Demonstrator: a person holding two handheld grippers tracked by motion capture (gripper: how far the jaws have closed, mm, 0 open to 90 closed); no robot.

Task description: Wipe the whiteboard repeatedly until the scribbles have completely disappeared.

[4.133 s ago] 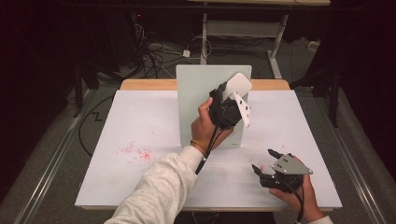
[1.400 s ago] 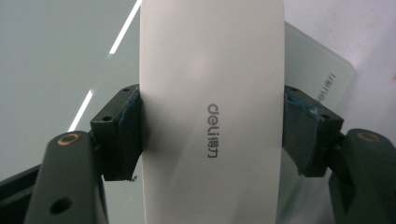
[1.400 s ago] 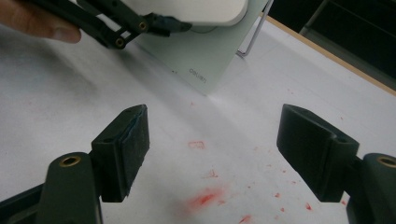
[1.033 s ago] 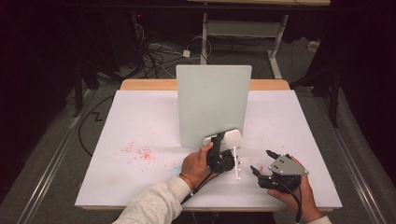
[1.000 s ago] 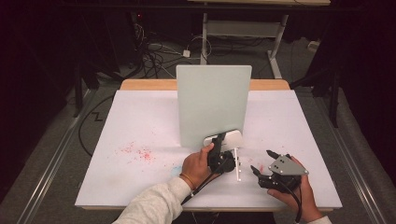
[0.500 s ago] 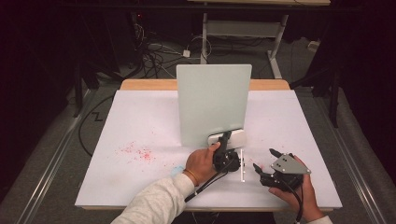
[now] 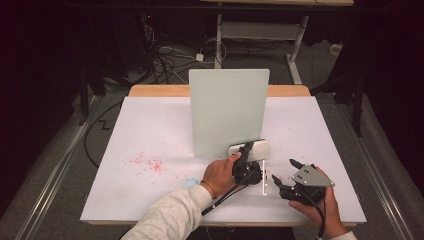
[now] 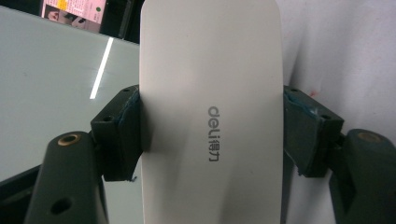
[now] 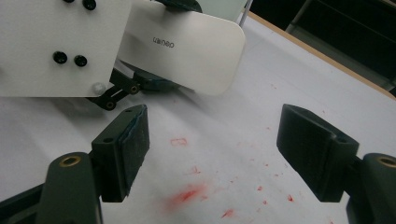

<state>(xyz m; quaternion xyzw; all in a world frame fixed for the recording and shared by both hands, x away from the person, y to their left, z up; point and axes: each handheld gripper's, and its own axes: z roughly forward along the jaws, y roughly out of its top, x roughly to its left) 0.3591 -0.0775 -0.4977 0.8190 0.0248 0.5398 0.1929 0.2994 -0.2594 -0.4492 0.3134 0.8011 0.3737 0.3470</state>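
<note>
One pale green board [image 7: 228,110] stands upright on your table [image 7: 150,135]. Just in front of its foot, low over the table, your left gripper [image 8: 212,123] clamps one white eraser block [image 8: 211,93] across its width; it looks light, rigid and smooth, so keep the pads mid-body. Your right gripper [image 9: 212,149] hovers beside it, jaws apart, empty.
</note>
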